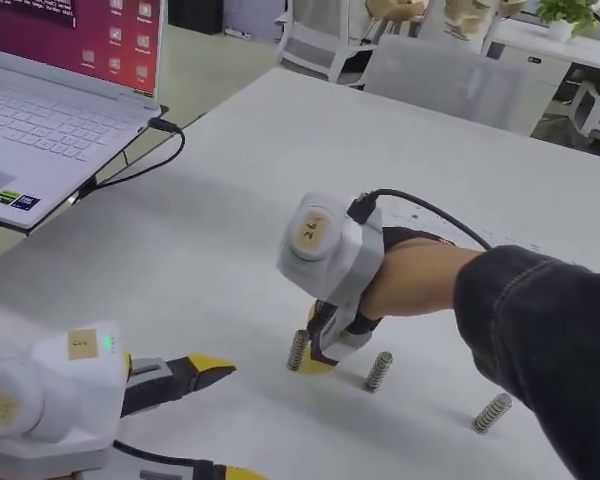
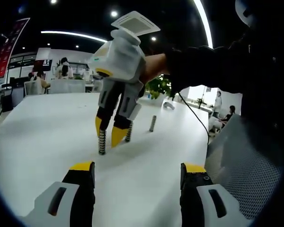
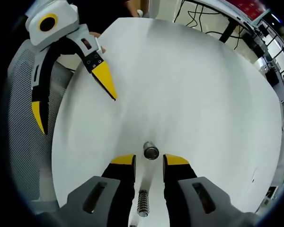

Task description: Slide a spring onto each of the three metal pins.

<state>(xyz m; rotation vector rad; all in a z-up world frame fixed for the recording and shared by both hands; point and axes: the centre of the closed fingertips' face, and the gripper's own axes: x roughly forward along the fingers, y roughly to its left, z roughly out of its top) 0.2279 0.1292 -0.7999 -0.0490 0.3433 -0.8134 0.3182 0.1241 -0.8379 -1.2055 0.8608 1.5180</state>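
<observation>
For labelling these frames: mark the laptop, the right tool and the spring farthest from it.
laptop (image 1: pixel 40 120), head view, its keyboard.
right tool (image 3: pixel 149 161), right gripper view, midway between its fingertips.
farthest spring (image 1: pixel 493 412), head view, mid-coil.

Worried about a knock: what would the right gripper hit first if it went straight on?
Likely the upright pin just ahead of its fingers, then the table; depth is unclear.

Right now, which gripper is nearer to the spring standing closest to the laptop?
Right. The right gripper points down right beside that spring; the left gripper lies apart, off to its left, jaws open.
</observation>
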